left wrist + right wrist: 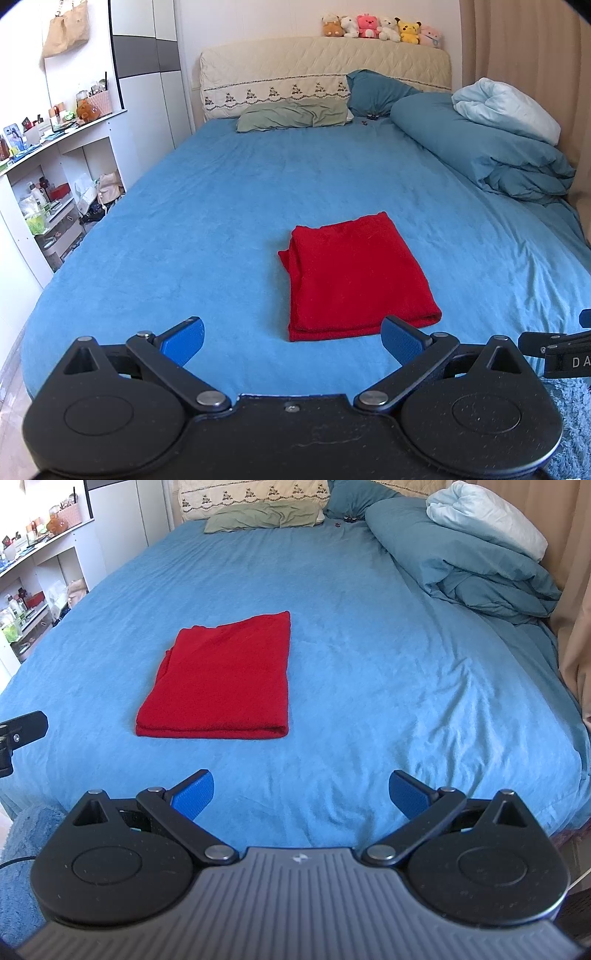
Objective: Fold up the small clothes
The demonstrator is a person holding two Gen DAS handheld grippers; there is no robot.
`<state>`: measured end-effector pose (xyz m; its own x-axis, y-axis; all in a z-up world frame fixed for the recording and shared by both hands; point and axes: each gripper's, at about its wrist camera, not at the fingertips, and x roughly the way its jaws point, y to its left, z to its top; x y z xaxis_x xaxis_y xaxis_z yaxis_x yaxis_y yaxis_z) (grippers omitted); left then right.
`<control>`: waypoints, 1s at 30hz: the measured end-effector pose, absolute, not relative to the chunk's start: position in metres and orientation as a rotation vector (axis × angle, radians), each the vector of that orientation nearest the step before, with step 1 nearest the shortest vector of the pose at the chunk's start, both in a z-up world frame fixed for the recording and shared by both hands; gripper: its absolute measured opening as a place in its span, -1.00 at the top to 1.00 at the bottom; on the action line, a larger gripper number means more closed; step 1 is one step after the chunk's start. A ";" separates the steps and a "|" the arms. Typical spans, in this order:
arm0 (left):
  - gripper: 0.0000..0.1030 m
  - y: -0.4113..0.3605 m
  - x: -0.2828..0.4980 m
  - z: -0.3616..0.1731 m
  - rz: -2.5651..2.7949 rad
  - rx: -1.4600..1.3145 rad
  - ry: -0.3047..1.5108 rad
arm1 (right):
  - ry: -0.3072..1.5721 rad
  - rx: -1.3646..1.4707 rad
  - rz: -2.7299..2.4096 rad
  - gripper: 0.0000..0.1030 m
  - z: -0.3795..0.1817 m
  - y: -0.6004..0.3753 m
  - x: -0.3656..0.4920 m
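A red garment (354, 273) lies folded into a neat rectangle on the blue bed sheet (207, 221); it also shows in the right wrist view (221, 679). My left gripper (291, 341) is open and empty, held just short of the garment's near edge. My right gripper (301, 794) is open and empty, held over the sheet (369, 664) to the right of the garment and nearer the bed's foot. Part of the right gripper shows at the left view's right edge (561, 350), and part of the left gripper at the right view's left edge (18, 734).
A bunched blue duvet (480, 147) with a white pillow (506, 107) lies at the far right. A green pillow (295, 114) lies at the headboard, with plush toys (380, 27) on top. White shelves (55, 177) with clutter stand left of the bed. A curtain (576, 635) hangs at the right.
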<state>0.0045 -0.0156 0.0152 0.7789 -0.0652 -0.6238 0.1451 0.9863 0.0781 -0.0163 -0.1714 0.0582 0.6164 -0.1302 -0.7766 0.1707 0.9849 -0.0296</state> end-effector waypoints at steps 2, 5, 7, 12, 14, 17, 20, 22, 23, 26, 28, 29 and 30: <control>-1.00 -0.016 0.004 0.015 -0.114 0.121 0.668 | 0.890 0.050 -0.174 -1.00 0.058 -0.171 -0.016; -1.00 -0.016 0.005 0.013 -0.107 0.124 0.677 | 0.890 0.049 -0.171 -1.00 0.058 -0.171 -0.017; -1.00 -0.017 0.004 0.013 -0.106 0.125 0.677 | 0.890 0.050 -0.172 -1.00 0.058 -0.170 -0.017; -1.00 -0.019 0.003 0.015 -0.105 0.123 0.674 | 0.887 0.055 -0.175 -1.00 0.059 -0.169 -0.018; -1.00 -0.019 0.003 0.015 -0.104 0.120 0.672 | 0.887 0.058 -0.175 -1.00 0.059 -0.170 -0.019; -1.00 -0.020 0.002 0.014 -0.106 0.118 0.672 | 0.885 0.058 -0.177 -1.00 0.060 -0.171 -0.020; -1.00 -0.019 0.002 0.014 -0.116 0.111 0.678 | 0.883 0.058 -0.177 -1.00 0.062 -0.173 -0.021; -1.00 -0.019 0.000 0.015 -0.125 0.107 0.674 | 0.882 0.059 -0.176 -1.00 0.062 -0.173 -0.021; -1.00 -0.020 0.000 0.015 -0.125 0.105 0.672 | 0.881 0.059 -0.176 -1.00 0.062 -0.173 -0.022; -1.00 -0.021 -0.002 0.016 -0.117 0.114 0.660 | 0.878 0.061 -0.177 -1.00 0.063 -0.174 -0.022; -1.00 -0.022 -0.002 0.016 -0.112 0.124 0.657 | 0.877 0.062 -0.177 -1.00 0.063 -0.174 -0.022; -1.00 -0.021 -0.001 0.016 -0.112 0.123 0.657 | 0.877 0.062 -0.178 -1.00 0.063 -0.174 -0.022; -1.00 -0.022 -0.001 0.015 -0.112 0.120 0.659 | 0.877 0.062 -0.177 -1.00 0.063 -0.174 -0.022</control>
